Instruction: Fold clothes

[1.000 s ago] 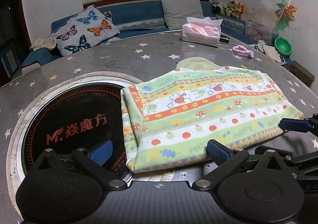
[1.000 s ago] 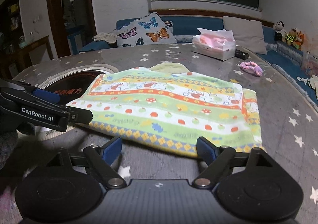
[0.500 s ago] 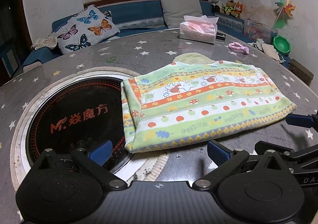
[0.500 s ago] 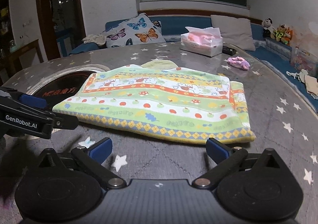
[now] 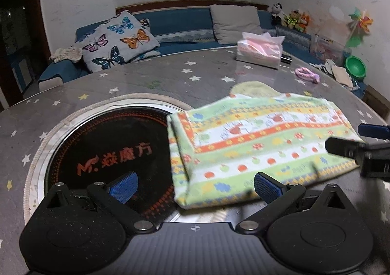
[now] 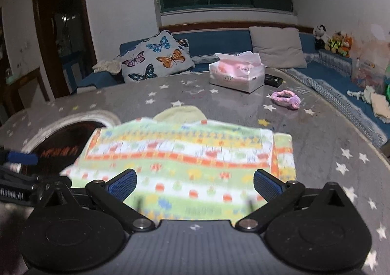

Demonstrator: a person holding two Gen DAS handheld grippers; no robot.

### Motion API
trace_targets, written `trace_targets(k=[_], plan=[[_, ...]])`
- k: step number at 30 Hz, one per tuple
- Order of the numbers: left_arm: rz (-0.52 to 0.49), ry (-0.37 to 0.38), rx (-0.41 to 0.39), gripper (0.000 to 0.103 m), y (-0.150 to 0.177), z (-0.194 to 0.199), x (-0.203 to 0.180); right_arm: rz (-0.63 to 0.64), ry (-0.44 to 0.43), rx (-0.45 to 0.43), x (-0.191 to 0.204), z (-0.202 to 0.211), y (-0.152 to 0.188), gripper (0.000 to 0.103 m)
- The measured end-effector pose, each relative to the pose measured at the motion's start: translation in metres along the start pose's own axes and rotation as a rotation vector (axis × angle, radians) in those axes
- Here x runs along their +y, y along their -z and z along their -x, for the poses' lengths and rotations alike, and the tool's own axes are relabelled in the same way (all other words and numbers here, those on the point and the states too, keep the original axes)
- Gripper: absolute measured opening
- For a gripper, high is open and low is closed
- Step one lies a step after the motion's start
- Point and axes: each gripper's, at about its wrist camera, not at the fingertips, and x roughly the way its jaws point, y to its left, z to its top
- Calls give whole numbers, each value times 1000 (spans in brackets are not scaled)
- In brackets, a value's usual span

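Lying folded on the round table, the striped garment overlaps the black inset plate's rim, long axis running left to right across both views. Right gripper hangs over the garment's near long edge, jaws just opened wide, nothing clamped. Left gripper, also wide and empty, faces the near left corner. Print: green, yellow, orange bands; layers stacked, right end doubled over. Judgement: right hand nearer for the coming fold.

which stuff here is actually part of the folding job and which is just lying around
Part of the job:
- folded patterned garment
- left tongs, open
- right tongs, open

Just lying about:
- tissue box
- pink hair band
- butterfly pillow
- plush toys
- black remote
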Motion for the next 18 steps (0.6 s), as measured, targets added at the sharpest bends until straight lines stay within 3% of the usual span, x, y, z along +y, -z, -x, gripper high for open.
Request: trace_targets(k=[5,9,13,18], plan=[[17,-13,12,103,-5,-10,8,-31,-19,20,-9,-28,-23,101],[10,-13,32,103,-2,-18,8,-18,-19,51,-7,-52,-33,90],[10,-10,50,103,2,-24,9,-11,-17,86,-5,-77,-37,71],[11,-5,53,103,2,-25,12,-18,-5,113,-9,-93,-38,64]])
